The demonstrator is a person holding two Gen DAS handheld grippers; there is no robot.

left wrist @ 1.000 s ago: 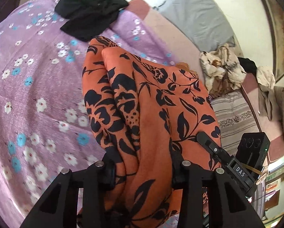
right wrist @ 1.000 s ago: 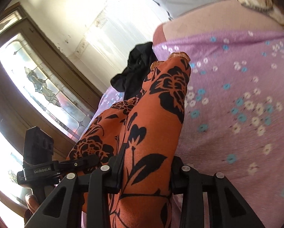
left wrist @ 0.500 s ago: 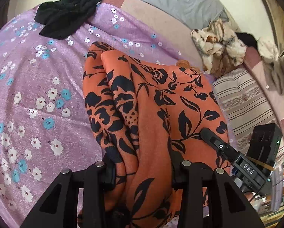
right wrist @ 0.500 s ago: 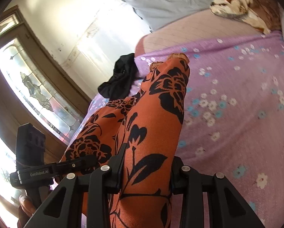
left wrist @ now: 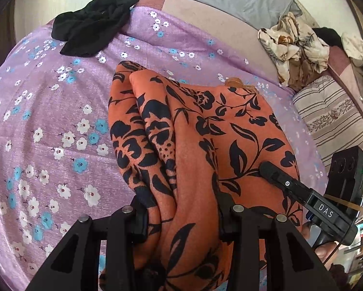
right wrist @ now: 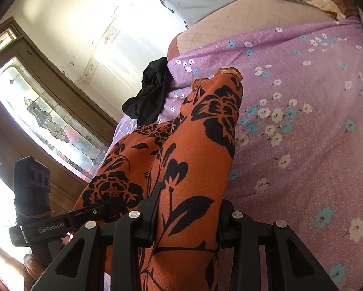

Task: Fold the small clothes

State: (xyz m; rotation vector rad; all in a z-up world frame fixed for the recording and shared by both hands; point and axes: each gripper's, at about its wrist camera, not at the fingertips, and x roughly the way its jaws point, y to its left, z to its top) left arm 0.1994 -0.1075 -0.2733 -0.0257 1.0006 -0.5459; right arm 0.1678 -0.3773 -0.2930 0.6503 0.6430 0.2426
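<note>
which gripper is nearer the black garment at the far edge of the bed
Left, as far as I can judge. Both grippers are clamped on the orange floral cloth: the left gripper on the side toward the black garment, the right gripper on the side away from it.

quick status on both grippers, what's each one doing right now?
Left gripper: jaws closed on the orange floral garment.
Right gripper: jaws closed on the same garment, at another part of it.
</note>
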